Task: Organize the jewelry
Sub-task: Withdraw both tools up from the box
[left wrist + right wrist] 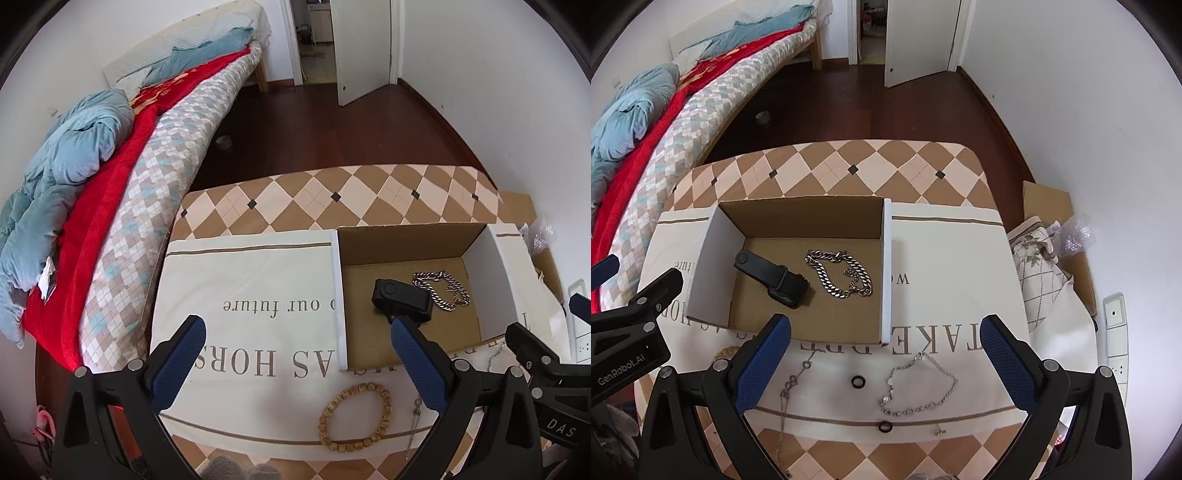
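Left tool [295, 363] and right tool [886, 360] gape wide, holding nothing.

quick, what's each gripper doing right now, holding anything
left gripper: open, nothing between its fingers.
right gripper: open, holding nothing, above the thin silver chain on the cloth.

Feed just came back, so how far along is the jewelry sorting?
Done: a chunky chain and a black band lie in the cardboard box. In hand: nothing; the left tool and right tool are open. Left on the cloth: bead bracelet, thin silver bracelet, another thin chain, two black rings.
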The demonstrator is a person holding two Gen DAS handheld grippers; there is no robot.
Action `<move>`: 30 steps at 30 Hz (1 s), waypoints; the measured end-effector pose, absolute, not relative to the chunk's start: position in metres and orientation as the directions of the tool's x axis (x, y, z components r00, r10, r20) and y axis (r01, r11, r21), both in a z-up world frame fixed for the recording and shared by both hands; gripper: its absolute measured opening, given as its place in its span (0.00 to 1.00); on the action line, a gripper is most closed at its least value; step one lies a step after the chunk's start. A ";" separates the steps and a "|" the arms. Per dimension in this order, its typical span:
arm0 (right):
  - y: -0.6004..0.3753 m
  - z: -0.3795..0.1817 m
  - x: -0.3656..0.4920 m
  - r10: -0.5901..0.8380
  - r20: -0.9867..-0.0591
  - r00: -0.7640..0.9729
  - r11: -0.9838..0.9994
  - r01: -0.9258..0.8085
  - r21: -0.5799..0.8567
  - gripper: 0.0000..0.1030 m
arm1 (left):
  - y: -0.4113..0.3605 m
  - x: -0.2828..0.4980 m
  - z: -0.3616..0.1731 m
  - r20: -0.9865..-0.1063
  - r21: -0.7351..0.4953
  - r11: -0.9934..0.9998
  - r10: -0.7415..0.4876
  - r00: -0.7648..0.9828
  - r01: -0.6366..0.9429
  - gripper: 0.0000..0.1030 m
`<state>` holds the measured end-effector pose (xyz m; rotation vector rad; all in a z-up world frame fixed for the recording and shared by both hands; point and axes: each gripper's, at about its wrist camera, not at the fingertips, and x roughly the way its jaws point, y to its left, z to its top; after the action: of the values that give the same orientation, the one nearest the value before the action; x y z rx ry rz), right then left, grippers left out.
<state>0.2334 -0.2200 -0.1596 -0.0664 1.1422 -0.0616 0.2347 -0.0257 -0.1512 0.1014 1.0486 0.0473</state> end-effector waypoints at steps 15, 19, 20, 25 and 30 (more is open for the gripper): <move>-0.220 -0.094 0.168 -0.094 -0.828 0.553 0.996 0.056 -0.076 1.00 | -0.023 0.170 -0.087 -0.786 0.077 0.997 0.056 0.616 0.007 0.99; -0.221 -0.076 0.146 -0.104 -0.802 0.588 0.995 0.065 -0.081 1.00 | -0.024 0.150 -0.071 -0.766 0.086 0.996 0.055 0.641 0.017 0.99; -0.221 -0.072 0.141 -0.104 -0.799 0.593 0.995 0.065 -0.081 1.00 | -0.022 0.144 -0.068 -0.762 0.084 0.996 0.054 0.645 0.015 0.99; -0.217 -0.053 0.119 -0.092 -0.781 0.618 0.996 0.052 -0.076 1.00 | -0.019 0.120 -0.055 -0.743 0.081 0.997 0.060 0.667 0.001 0.99; -0.211 -0.037 0.102 -0.070 -0.765 0.640 0.998 0.040 -0.057 1.00 | -0.013 0.099 -0.040 -0.724 0.059 0.998 0.052 0.688 -0.013 0.99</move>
<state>0.1016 -0.2111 -0.0368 -0.0360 0.8744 -0.0626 0.0994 -0.0133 -0.0403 0.0504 0.8119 0.0365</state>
